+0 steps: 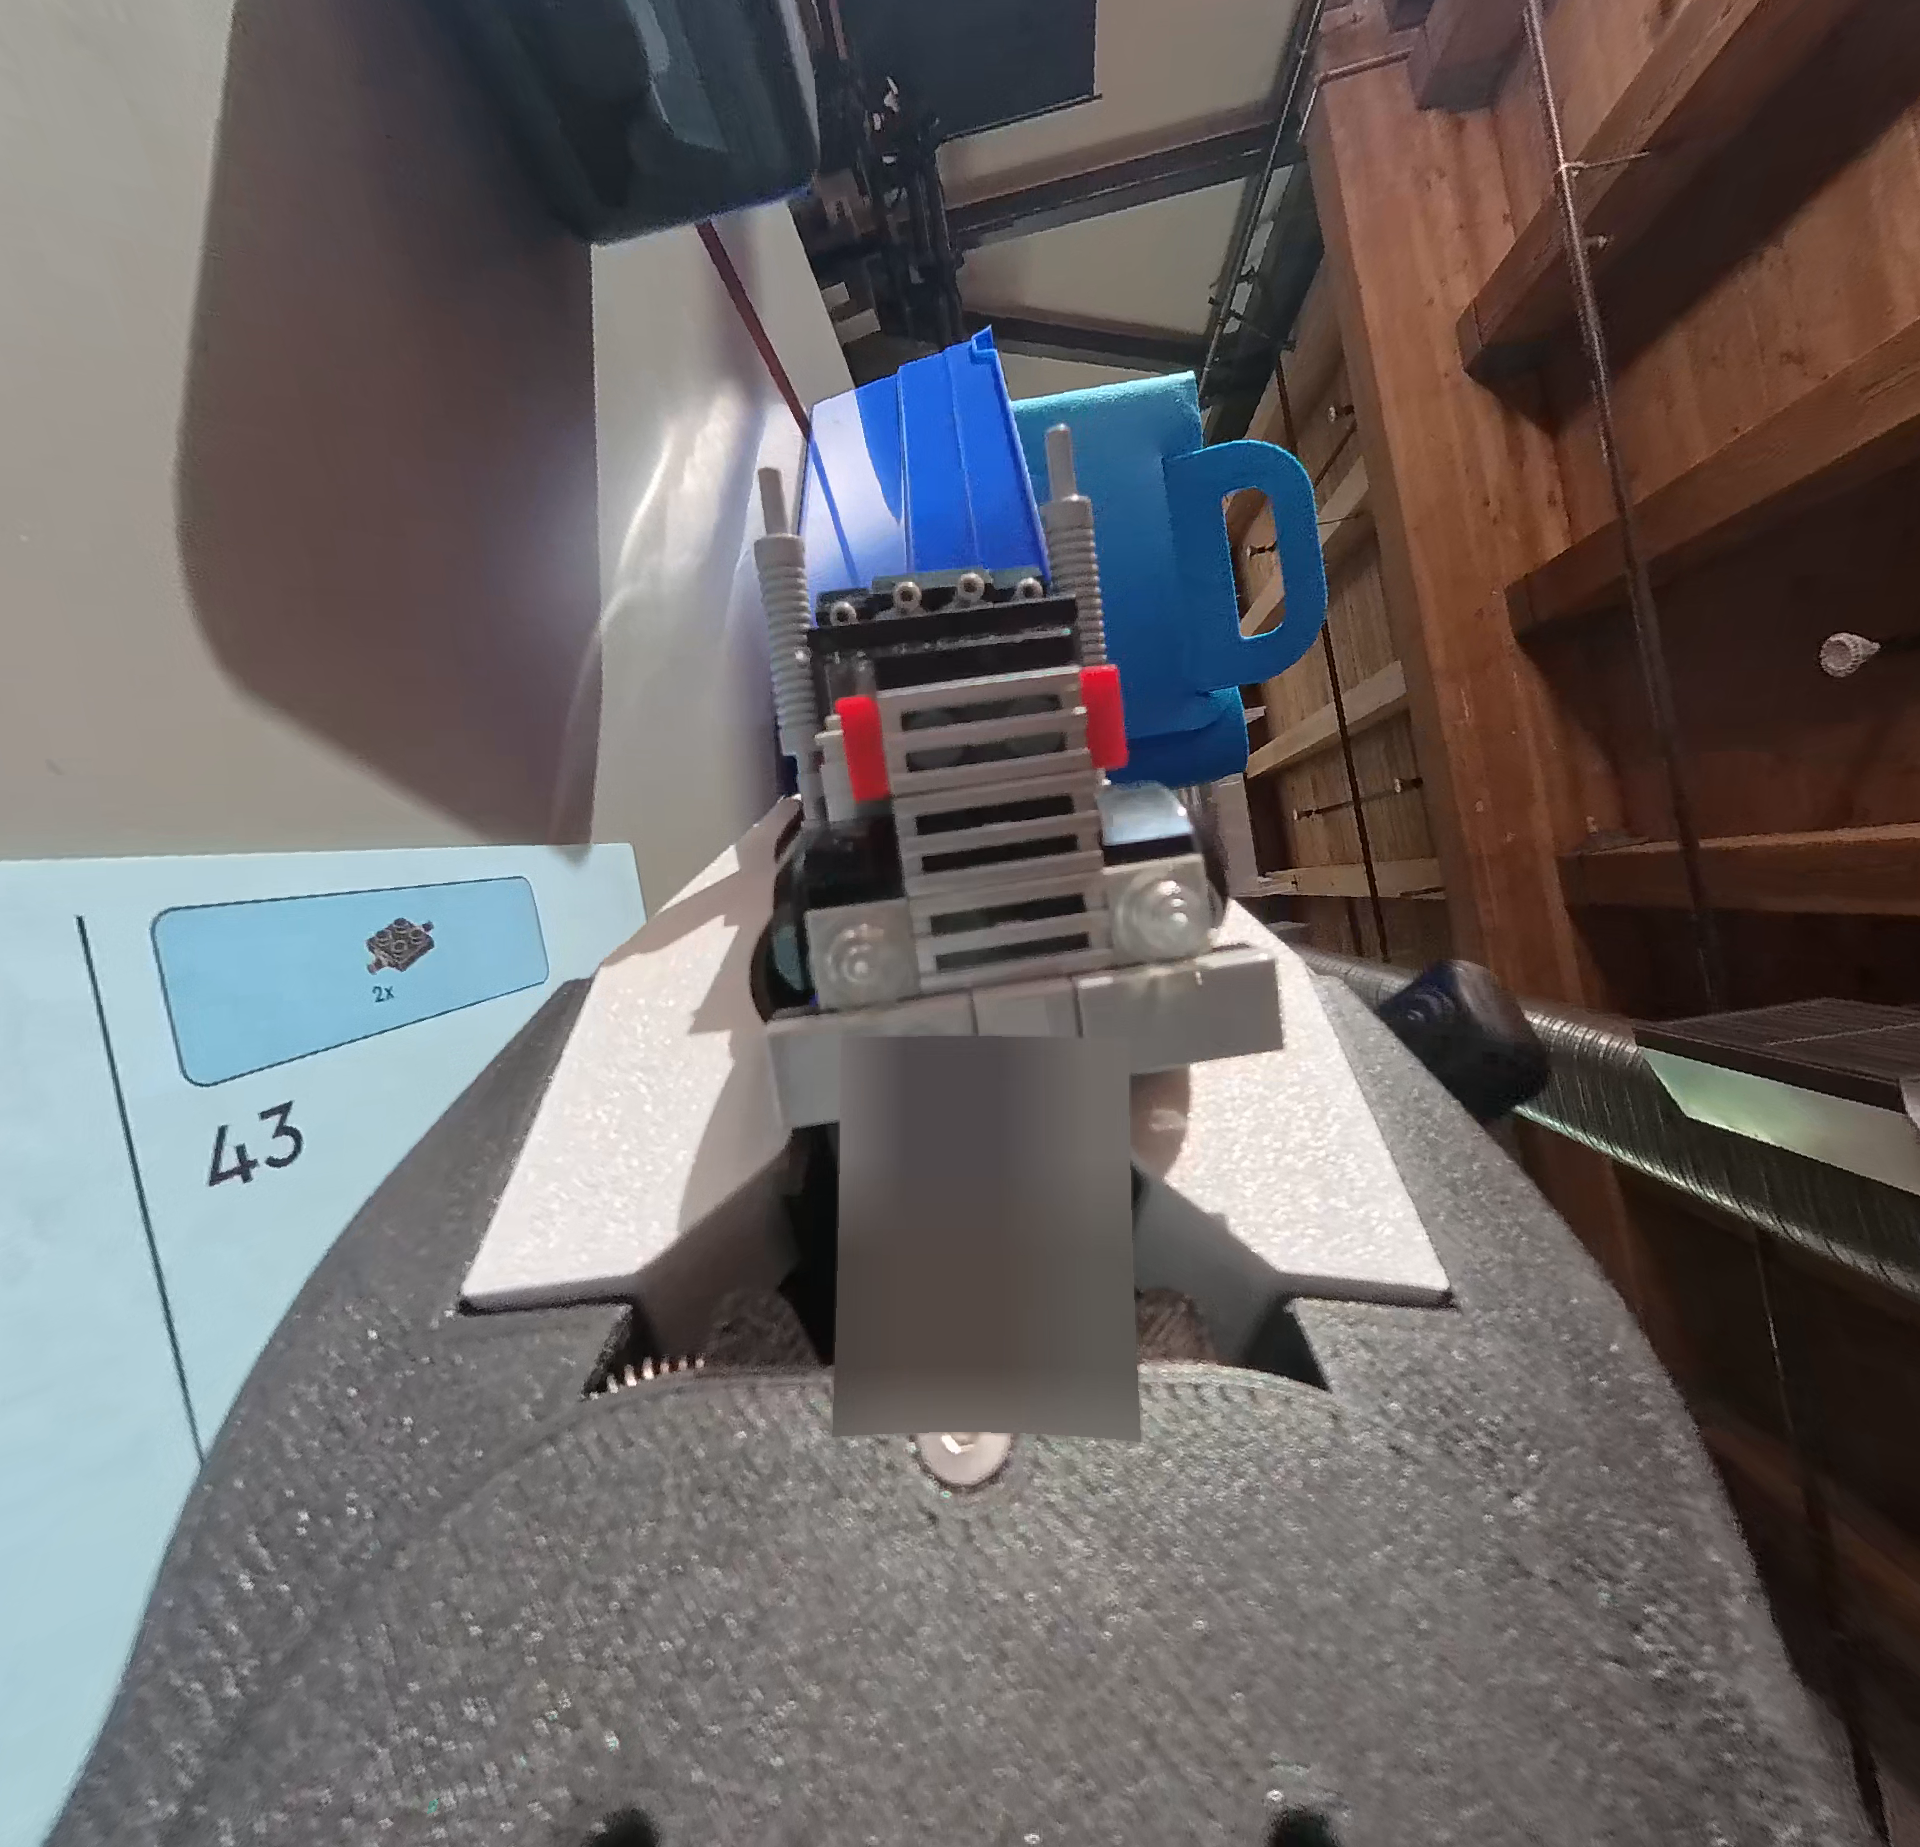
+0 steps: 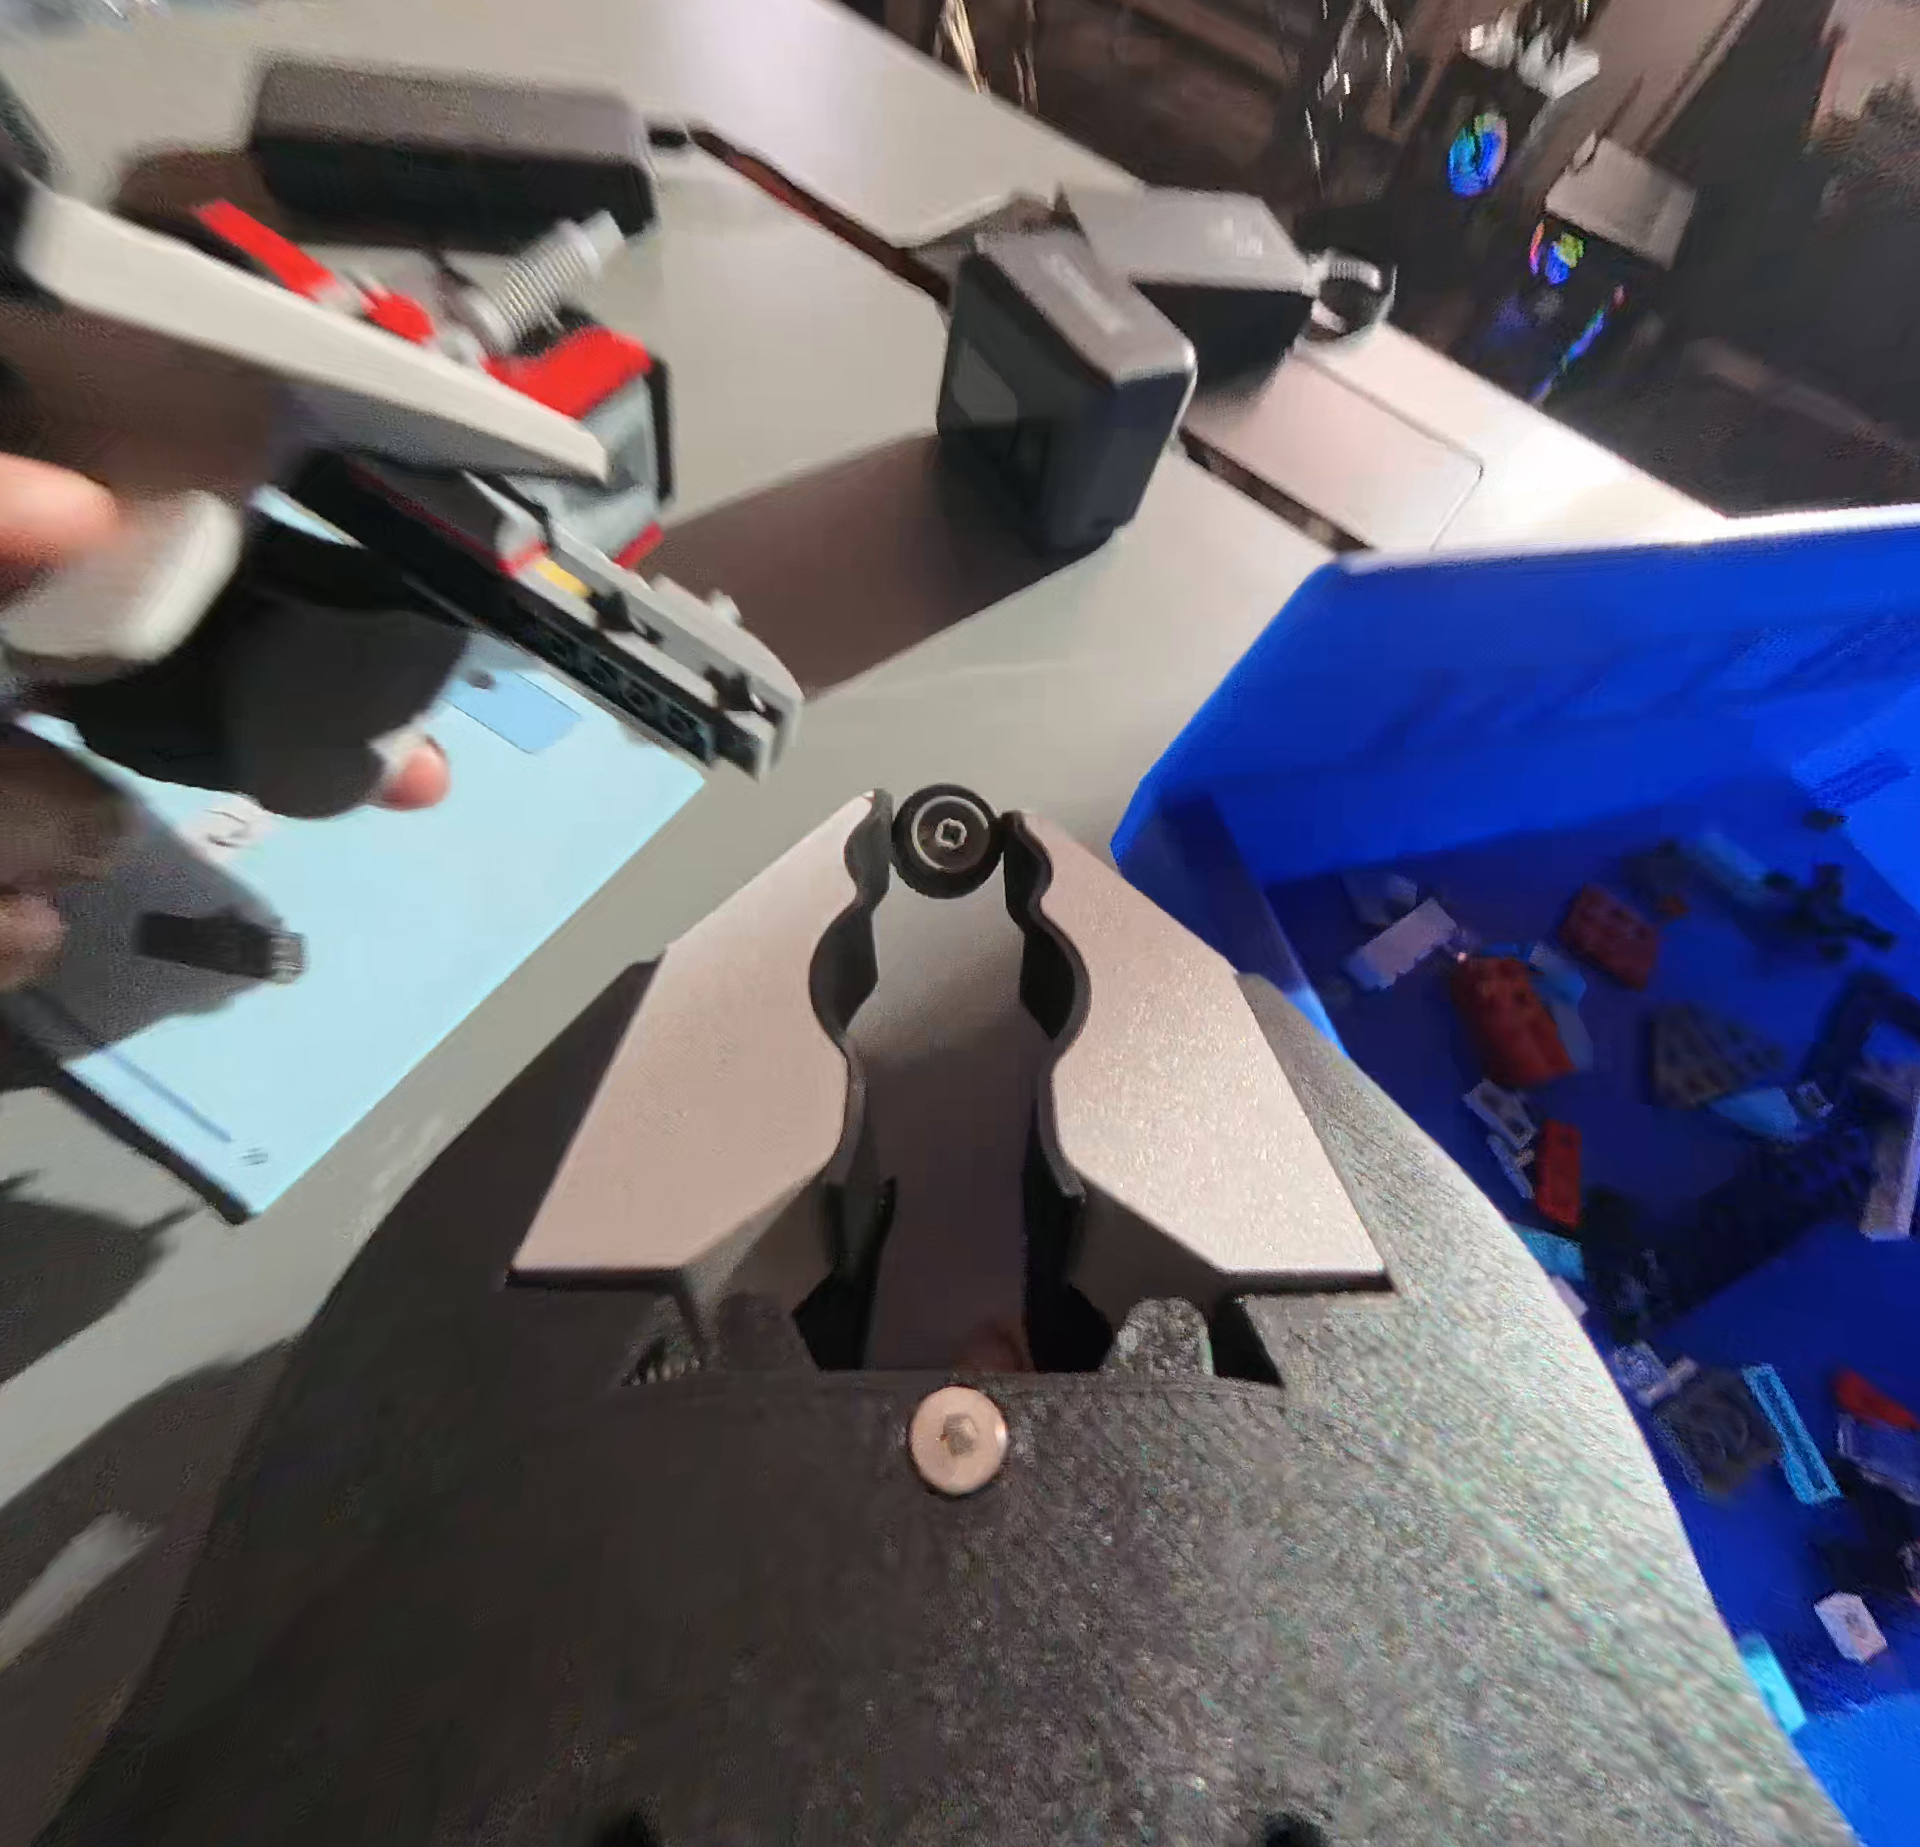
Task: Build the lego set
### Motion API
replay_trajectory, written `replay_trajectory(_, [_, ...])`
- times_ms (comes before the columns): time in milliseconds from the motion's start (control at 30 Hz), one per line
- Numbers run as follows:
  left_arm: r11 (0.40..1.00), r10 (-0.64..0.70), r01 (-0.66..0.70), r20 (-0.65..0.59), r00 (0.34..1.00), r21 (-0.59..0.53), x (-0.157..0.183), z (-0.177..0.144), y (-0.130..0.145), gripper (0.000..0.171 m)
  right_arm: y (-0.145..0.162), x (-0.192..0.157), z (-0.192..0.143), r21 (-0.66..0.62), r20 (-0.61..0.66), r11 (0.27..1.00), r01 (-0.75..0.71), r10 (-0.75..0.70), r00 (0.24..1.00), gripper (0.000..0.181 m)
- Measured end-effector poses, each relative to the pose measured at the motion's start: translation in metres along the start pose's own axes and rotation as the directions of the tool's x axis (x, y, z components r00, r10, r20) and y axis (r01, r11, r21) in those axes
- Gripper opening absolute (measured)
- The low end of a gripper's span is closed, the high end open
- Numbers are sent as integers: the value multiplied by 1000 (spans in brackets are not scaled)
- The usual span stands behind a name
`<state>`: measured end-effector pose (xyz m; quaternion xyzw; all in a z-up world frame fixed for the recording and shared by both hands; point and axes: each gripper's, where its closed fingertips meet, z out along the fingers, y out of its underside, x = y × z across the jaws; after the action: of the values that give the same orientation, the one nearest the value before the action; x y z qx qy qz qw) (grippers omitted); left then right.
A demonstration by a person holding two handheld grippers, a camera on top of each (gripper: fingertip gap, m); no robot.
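Left fingers (image 1: 997, 924) clamping lego truck (image 1: 977, 789), right fingers (image 2: 943, 841) pinching black wheel (image 2: 943, 855), grey table (image 2: 831, 363), wooden shelving (image 1: 1610, 447).

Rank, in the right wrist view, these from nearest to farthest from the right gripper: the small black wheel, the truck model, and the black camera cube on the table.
1. Small black wheel, pinched at the right gripper fingertips.
2. Truck model, upper left, held by the left gripper.
3. Black camera cube, beyond, on the table.

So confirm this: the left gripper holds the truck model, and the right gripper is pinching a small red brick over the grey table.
Not quite. The right wrist view shows the right gripper pinching a small black wheel, not a red brick. The left gripper does hold the truck model, over the grey table.
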<state>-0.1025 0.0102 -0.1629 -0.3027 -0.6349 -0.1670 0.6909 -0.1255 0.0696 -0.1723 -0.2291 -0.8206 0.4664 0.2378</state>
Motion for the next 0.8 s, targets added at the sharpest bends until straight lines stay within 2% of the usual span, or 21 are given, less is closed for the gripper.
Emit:
replay_trajectory(67, [1000,8,-8,10,1000,-16,-3,3,6,52,-26,-7,-20,136,85,990,-22,10,996,23])
replay_trajectory(133, [999,27,-26,14,1000,-39,-4,7,14,52,-42,-24,-33,218,192,975,-30,-13,981,23])
replay_trajectory(300, [994,75,-75,7,997,-79,-2,13,29,52,-25,-47,-27,172,239,979,112,-151,959,23])
replay_trajectory(800, [986,125,-123,12,992,-113,-1,15,36,51,-16,-45,-21,172,237,978,121,-160,958,23])
